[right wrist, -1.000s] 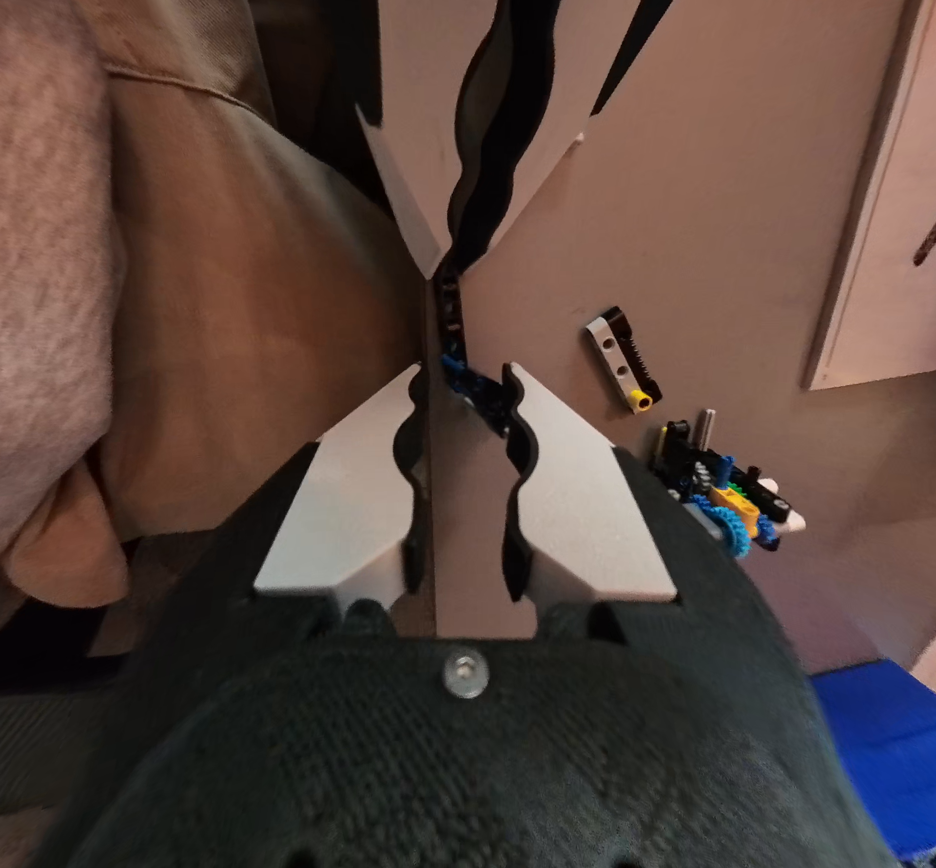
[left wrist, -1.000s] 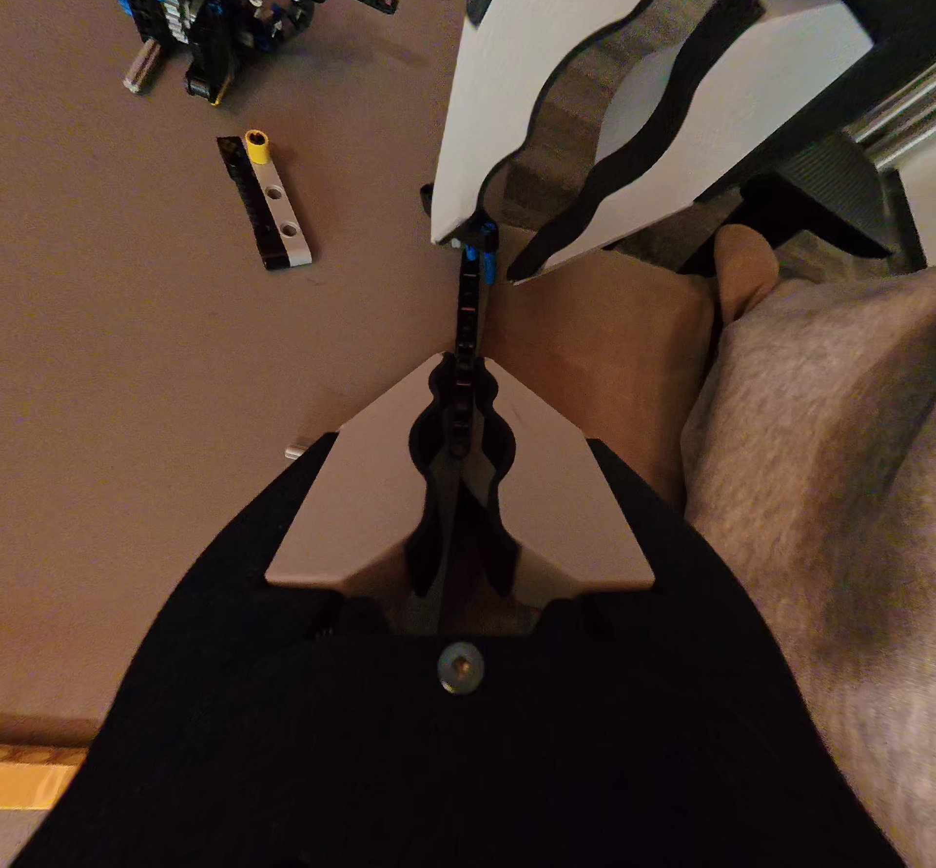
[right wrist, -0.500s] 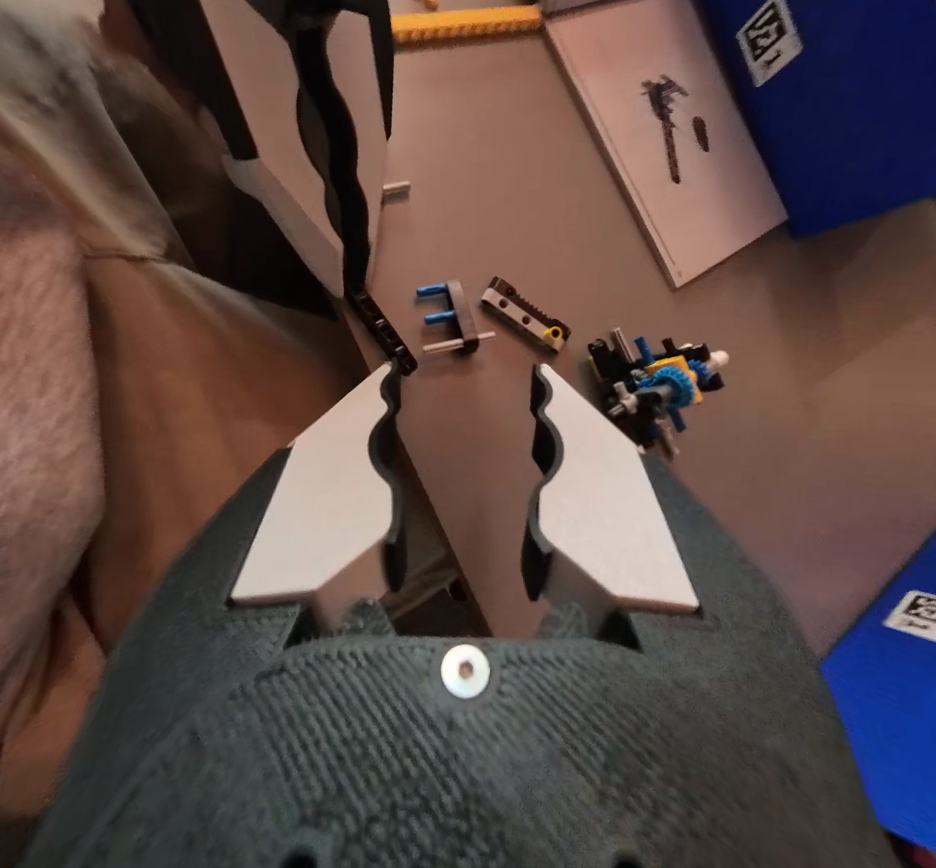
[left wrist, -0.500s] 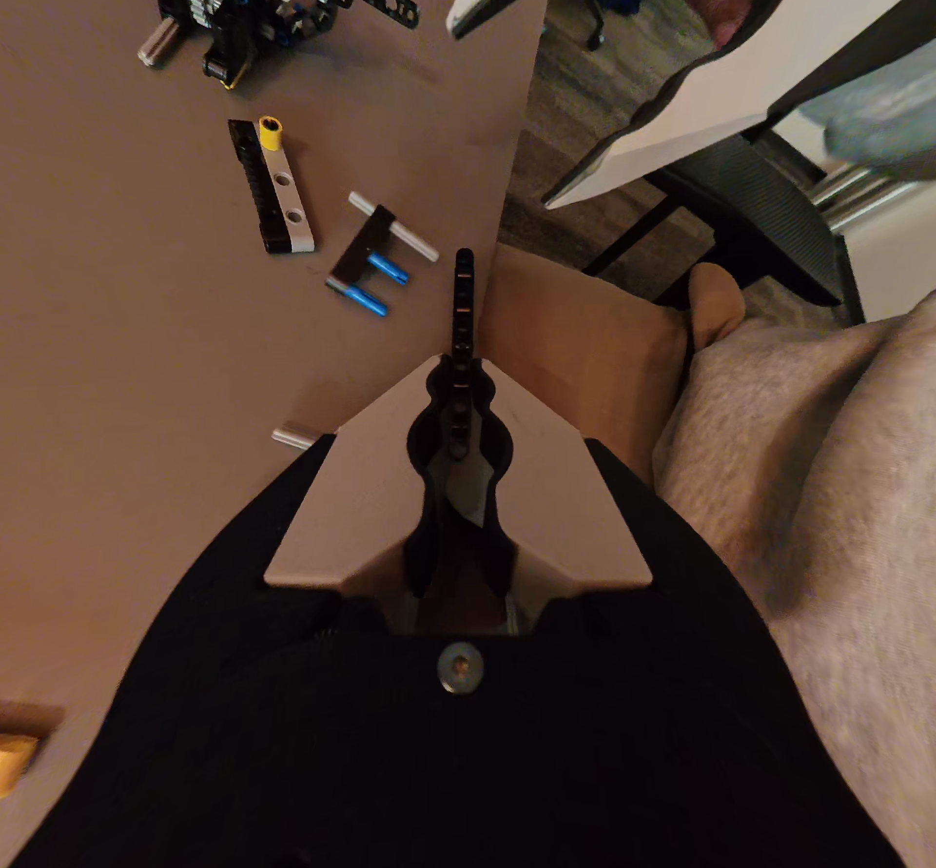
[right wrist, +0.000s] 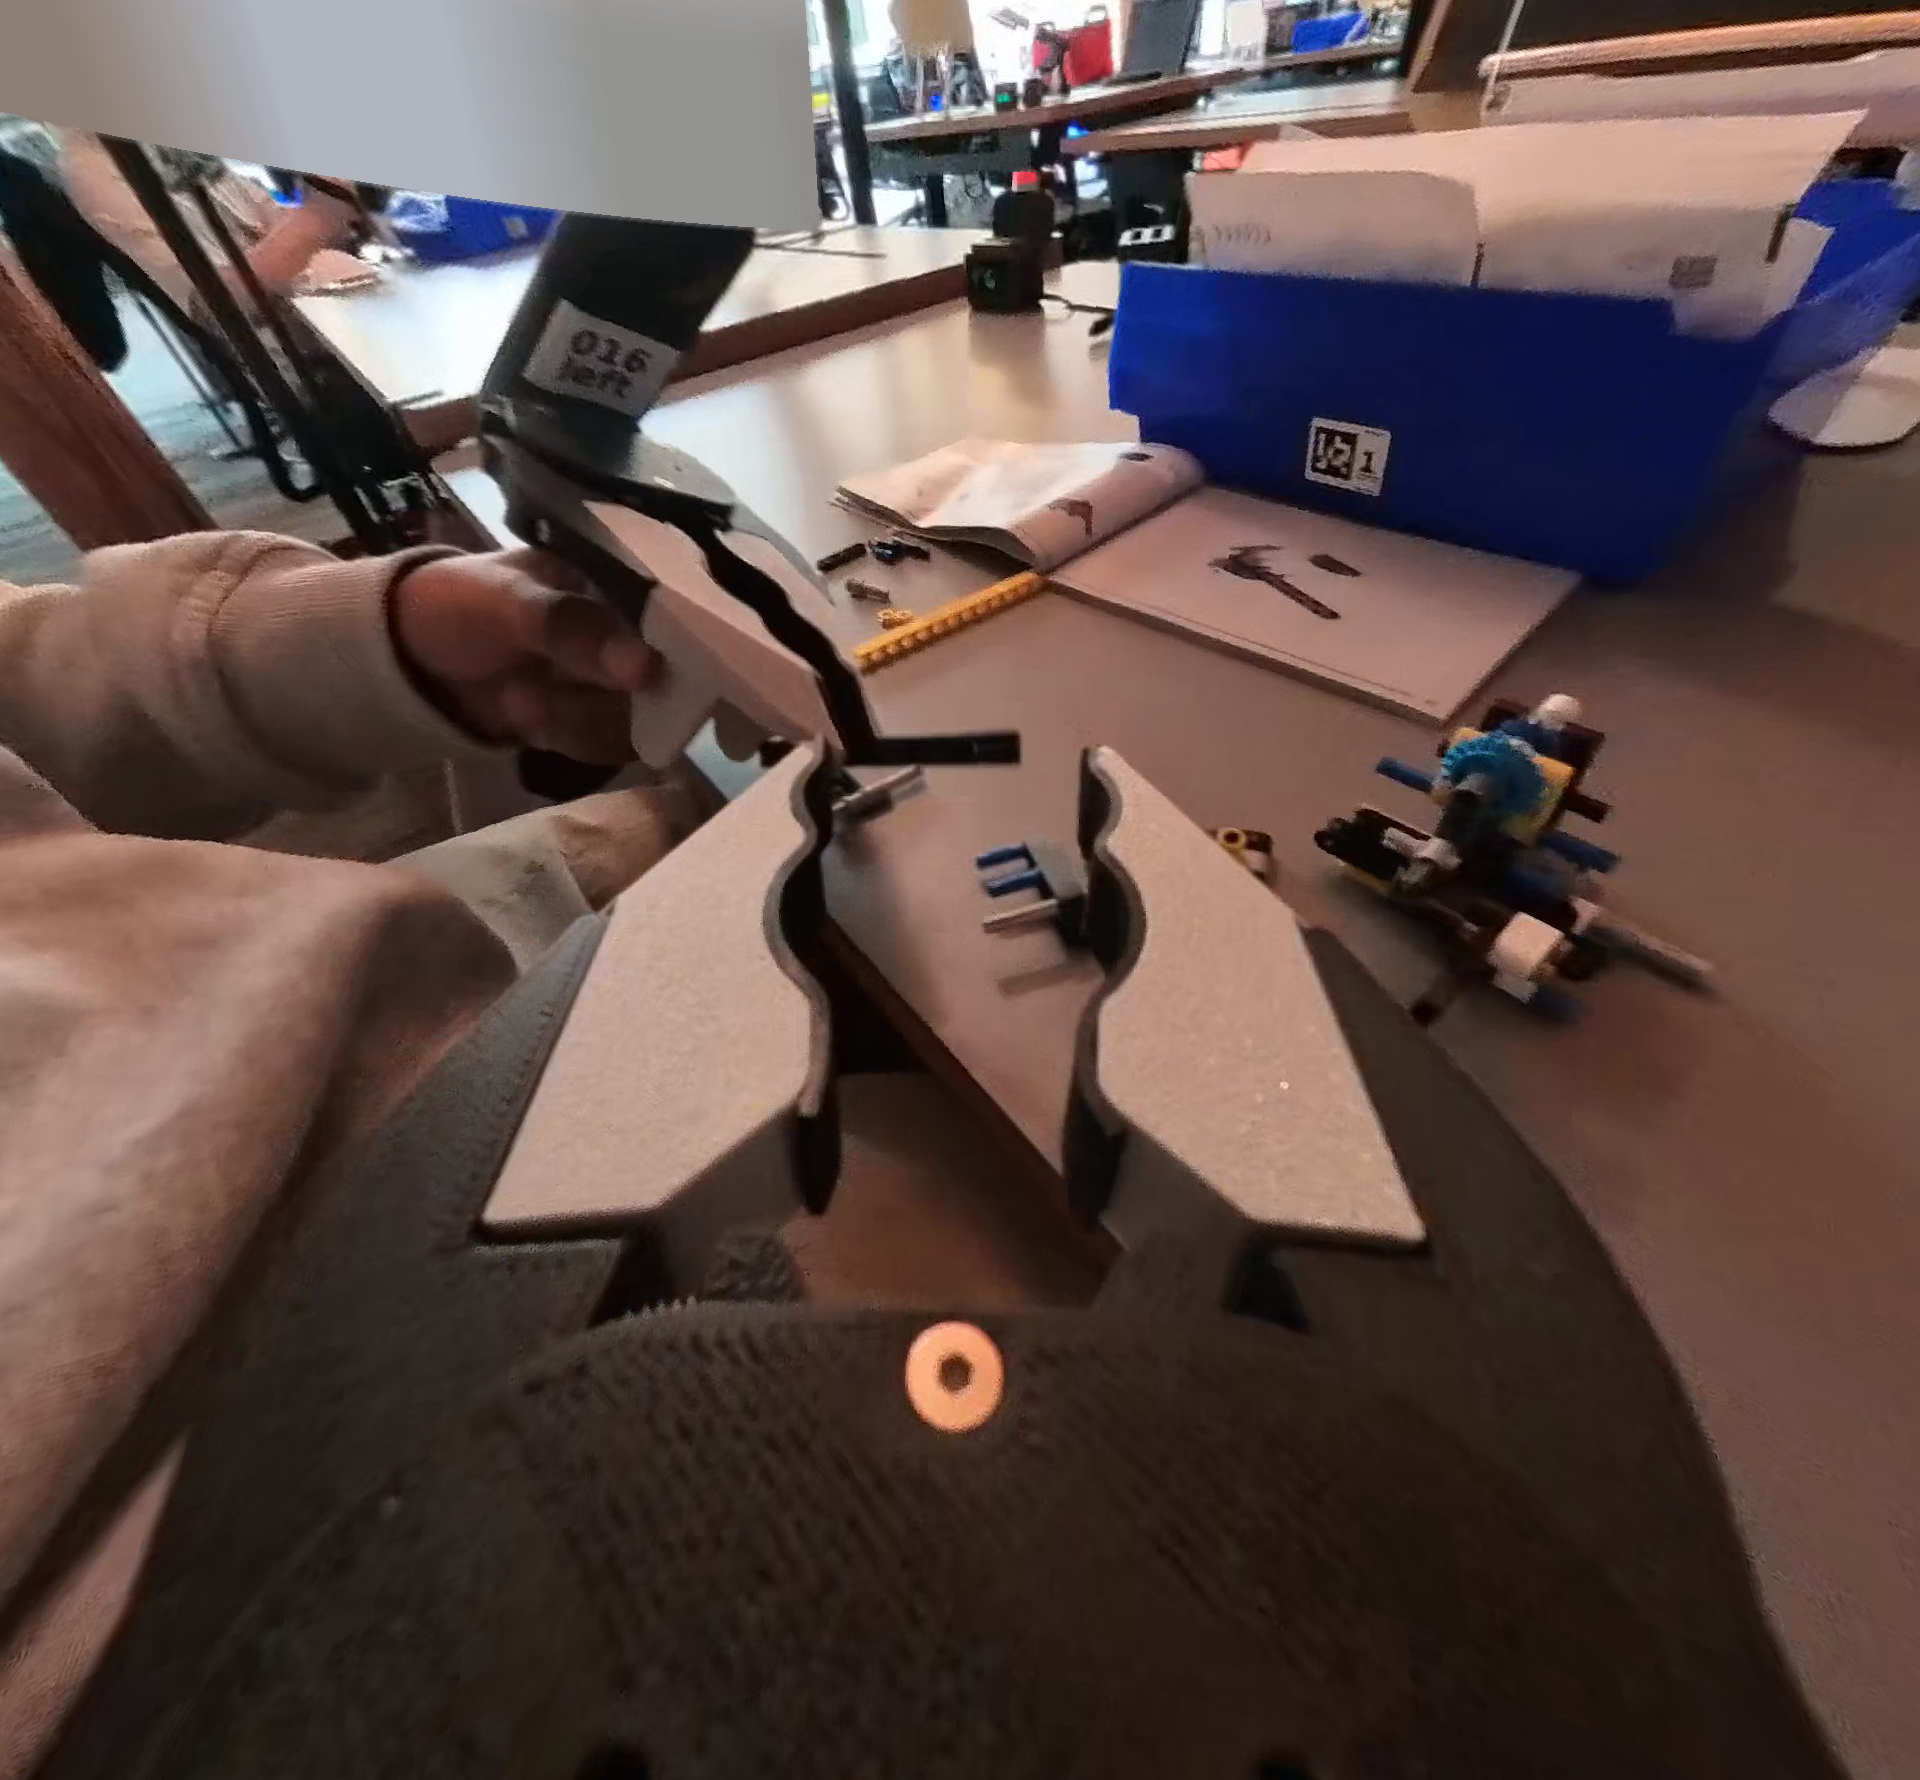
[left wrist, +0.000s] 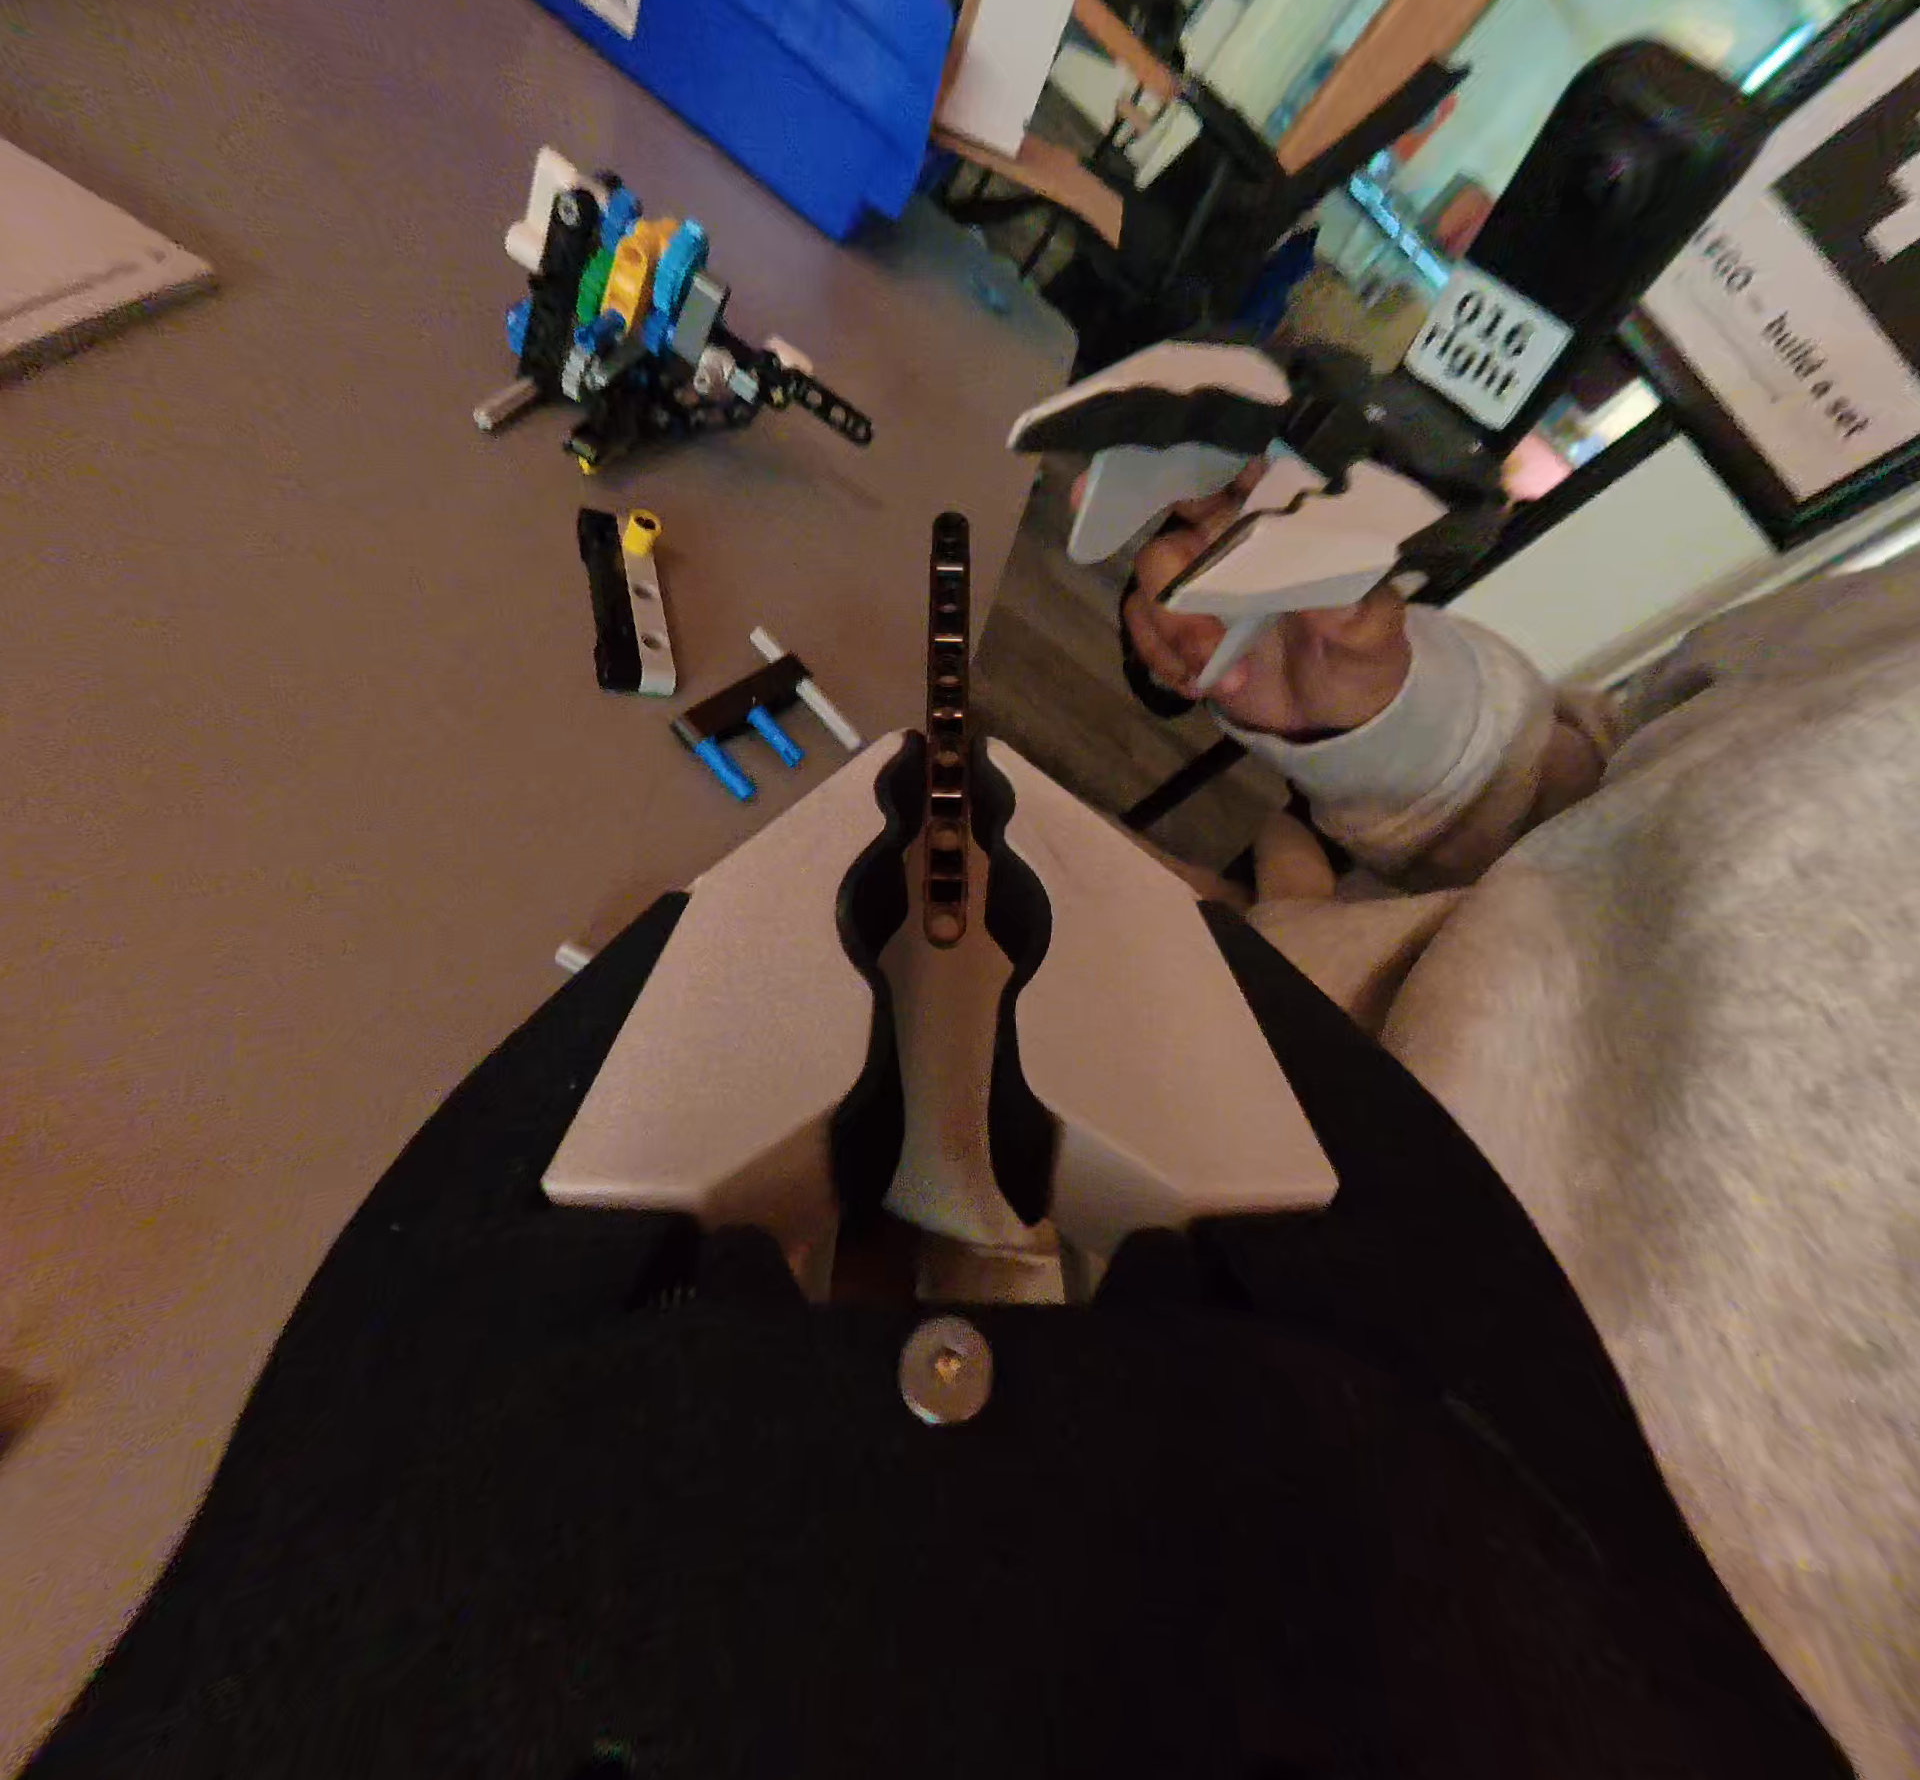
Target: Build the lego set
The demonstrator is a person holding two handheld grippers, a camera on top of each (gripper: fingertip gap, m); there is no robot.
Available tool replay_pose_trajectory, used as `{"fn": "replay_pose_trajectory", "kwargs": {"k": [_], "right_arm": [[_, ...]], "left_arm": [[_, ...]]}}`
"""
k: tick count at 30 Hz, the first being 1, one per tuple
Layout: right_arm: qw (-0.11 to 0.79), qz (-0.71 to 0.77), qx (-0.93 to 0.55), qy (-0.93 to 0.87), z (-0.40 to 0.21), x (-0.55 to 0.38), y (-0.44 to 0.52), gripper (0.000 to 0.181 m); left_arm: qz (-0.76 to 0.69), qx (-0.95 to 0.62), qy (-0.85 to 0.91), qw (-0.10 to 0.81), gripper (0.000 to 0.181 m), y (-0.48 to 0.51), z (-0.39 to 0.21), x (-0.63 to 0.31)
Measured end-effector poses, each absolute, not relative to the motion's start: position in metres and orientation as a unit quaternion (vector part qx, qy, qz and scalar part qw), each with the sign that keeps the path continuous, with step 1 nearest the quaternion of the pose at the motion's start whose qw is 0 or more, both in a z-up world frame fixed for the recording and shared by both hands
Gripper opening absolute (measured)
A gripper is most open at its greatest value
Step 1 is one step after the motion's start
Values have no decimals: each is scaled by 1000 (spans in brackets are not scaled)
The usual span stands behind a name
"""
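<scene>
My left gripper (left wrist: 948, 756) is shut on a long black holed beam (left wrist: 948, 650) that sticks out forward above the table edge. The same beam shows in the right wrist view (right wrist: 961, 748), held by the left gripper (right wrist: 842, 741). My right gripper (right wrist: 954, 774) is open and empty, off the table edge; in the left wrist view it (left wrist: 1091, 520) hangs open to the right. A black piece with blue pins and a grey axle (left wrist: 753, 712) (right wrist: 1039, 883) lies on the table. The part-built model (left wrist: 623, 317) (right wrist: 1475, 826) stands farther back.
A black-and-grey beam with a yellow pin (left wrist: 629, 603) lies beside the pinned piece. A short grey axle (left wrist: 571, 956) (right wrist: 878, 790) lies near the edge. A yellow beam (right wrist: 951, 624), an open booklet (right wrist: 1247, 577) and a blue bin (right wrist: 1434, 421) are behind. A person's sleeves flank both grippers. My hands' fingertips stand some 6 cm from each other. About 8 cm separates my left fingertips from the short grey axle (left wrist: 571, 956).
The right gripper opened and drew back to the right; the black piece with blue pins it held at the beam's tip now lies on the table. The left gripper keeps the beam.
</scene>
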State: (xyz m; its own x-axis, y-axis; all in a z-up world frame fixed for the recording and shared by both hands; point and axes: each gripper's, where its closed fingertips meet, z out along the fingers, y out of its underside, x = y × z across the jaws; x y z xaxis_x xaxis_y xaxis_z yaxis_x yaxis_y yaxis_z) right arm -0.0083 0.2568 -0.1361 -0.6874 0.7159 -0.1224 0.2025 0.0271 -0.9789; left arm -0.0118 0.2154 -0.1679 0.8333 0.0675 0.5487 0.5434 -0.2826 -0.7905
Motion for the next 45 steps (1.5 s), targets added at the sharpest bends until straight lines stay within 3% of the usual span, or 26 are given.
{"fn": "replay_pose_trajectory", "kwargs": {"k": [10,14,23,25,26,27,41,45], "right_arm": [[77,720,-350,-594,-112,-2,242,33],[35,763,-344,-546,-97,3,241,9],[15,784,-350,-512,-91,3,249,24],[5,787,-351,-508,-90,4,246,21],[1,788,-351,-507,-90,5,244,8],[-6,789,-353,-502,-89,5,244,6],[-29,797,-365,-481,-80,6,260,4],[-15,801,-375,-467,-79,2,277,5]], "left_arm": [[-404,-628,-189,637,4,229,-123,22],[-427,-612,-184,640,4,231,-119,29],[-397,-598,-185,671,4,227,-108,23],[-377,-610,-181,673,4,229,-110,24],[-369,-613,-178,675,4,230,-111,25],[-361,-613,-177,680,4,231,-110,25],[-379,-562,-208,705,4,256,-107,34],[-326,-584,-240,703,14,255,-113,12]]}}
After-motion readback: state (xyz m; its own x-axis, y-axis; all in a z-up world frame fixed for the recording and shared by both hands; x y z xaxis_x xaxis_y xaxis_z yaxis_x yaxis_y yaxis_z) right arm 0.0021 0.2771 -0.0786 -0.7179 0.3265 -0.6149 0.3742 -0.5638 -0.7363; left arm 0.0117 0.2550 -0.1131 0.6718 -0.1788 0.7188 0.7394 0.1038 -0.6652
